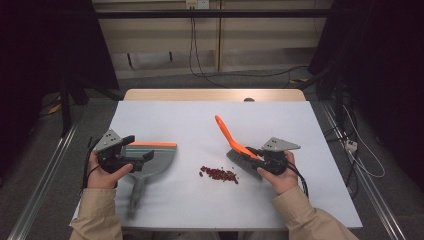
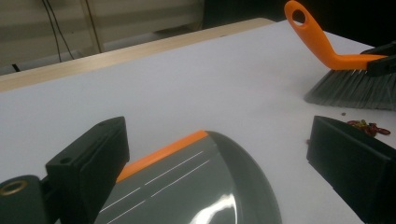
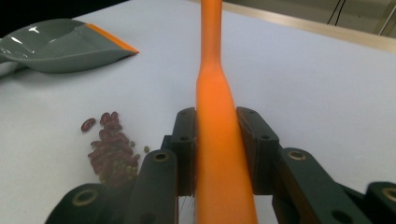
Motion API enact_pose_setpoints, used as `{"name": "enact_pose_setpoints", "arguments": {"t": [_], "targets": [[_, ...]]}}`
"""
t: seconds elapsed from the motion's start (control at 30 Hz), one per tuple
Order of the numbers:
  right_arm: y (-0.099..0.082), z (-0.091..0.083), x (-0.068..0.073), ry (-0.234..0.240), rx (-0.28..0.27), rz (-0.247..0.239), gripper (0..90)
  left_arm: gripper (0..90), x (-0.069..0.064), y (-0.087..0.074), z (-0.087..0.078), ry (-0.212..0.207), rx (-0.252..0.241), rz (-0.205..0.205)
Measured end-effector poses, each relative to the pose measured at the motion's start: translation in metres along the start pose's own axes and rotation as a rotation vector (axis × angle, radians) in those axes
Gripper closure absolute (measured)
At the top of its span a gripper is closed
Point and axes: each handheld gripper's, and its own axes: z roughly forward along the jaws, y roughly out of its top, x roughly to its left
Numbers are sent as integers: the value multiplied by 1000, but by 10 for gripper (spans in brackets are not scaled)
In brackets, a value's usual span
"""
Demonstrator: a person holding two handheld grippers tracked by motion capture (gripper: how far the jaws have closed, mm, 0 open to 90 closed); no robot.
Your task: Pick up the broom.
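Observation:
A grey dustpan (image 1: 156,161) with an orange lip lies at the left of the white table (image 1: 175,117), its handle pointing toward the front edge. My left gripper (image 1: 137,149) hovers over it, open, the jaws wide apart above the pan (image 2: 196,186). My right gripper (image 1: 257,159) is shut on the orange handle of a brush (image 1: 227,132), whose grey bristles rest on the table. The handle (image 3: 212,70) runs up between the closed pads. A small pile of red beans (image 1: 218,174) lies just left of the bristles; the beans (image 3: 109,149) sit beside the right jaws.
A strip of bare wood (image 1: 215,95) shows at the table's far edge. Cables (image 1: 195,60) trail over the floor behind, and metal rails (image 1: 45,175) run along both sides. Open white surface stretches between dustpan and brush.

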Motion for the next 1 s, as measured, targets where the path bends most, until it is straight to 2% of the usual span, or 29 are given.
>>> {"name": "enact_pose_setpoints", "arguments": {"t": [0.1, 0.33, 0.57, 0.63, 0.73, 0.9, 1.0], "targets": [[4, -2, 3, -17, 27, 0, 655, 56, -4, 1, 2, -11, -2, -5], [22, -3, 11, -60, 80, -31, 643, 56, -11, 2, 8, -43, 14, 27], [35, 4, 13, -107, 208, -61, 686, 56, -16, 2, 11, -62, 13, 30], [40, 5, 13, -115, 256, -63, 690, 56, -18, 2, 12, -69, 20, 45], [47, 6, 15, -130, 333, -93, 695, 56, -19, 2, 13, -73, 20, 45], [51, 6, 17, -145, 402, -74, 700, 56, -19, 2, 14, -78, 13, 44], [53, 2, 17, -149, 452, -24, 707, 56, -20, 3, 16, -85, 15, 47]]}}
